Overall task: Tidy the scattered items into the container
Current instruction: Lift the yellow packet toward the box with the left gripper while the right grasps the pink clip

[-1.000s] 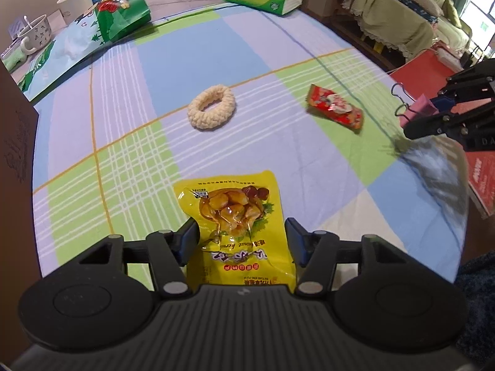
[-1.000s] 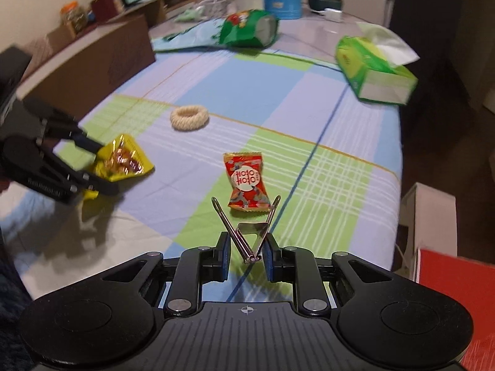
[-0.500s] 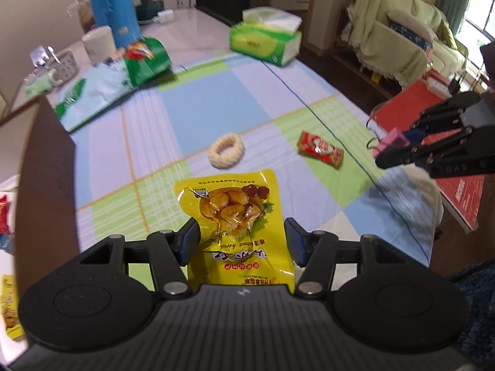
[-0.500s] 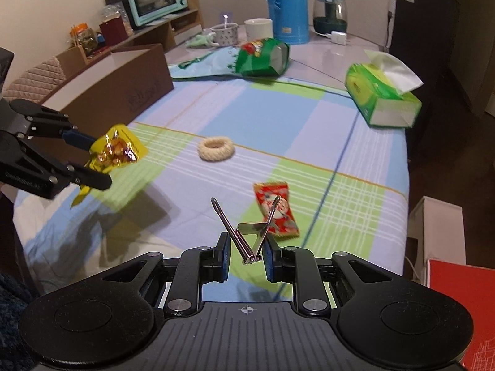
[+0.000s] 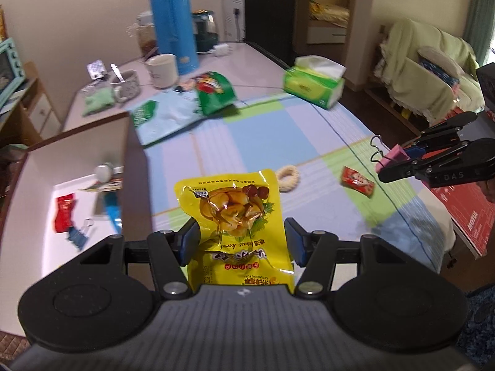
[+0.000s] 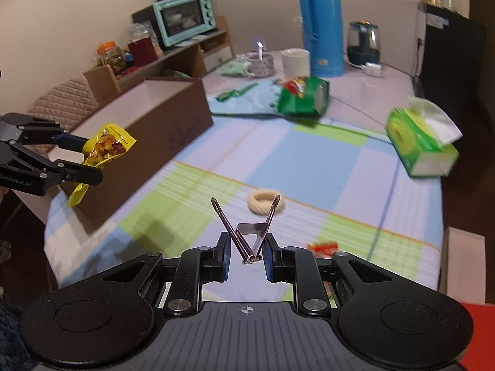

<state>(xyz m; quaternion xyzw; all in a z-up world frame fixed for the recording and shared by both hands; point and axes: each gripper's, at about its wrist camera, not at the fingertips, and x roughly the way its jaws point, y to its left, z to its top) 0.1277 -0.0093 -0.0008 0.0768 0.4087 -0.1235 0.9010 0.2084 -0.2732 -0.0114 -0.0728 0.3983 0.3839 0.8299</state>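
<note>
Checked cloth covers the table [image 5: 278, 142]; my left tool [image 5: 241, 241] grips the yellow snack packet [image 5: 238, 213] beside the brown box [image 5: 133, 154], my right tool [image 6: 246, 256] pinches a pink binder clip [image 5: 391, 156].

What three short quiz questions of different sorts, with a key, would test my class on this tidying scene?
1. True or false: the left gripper holds a yellow snack pouch.
2. What does the right gripper hold: A) rope ring, B) binder clip, C) tissue box?
3. Name one item on the checked cloth not yet in the brown box.

Key: 1 true. 2 B. 3 the rope ring or the red candy packet.
</note>
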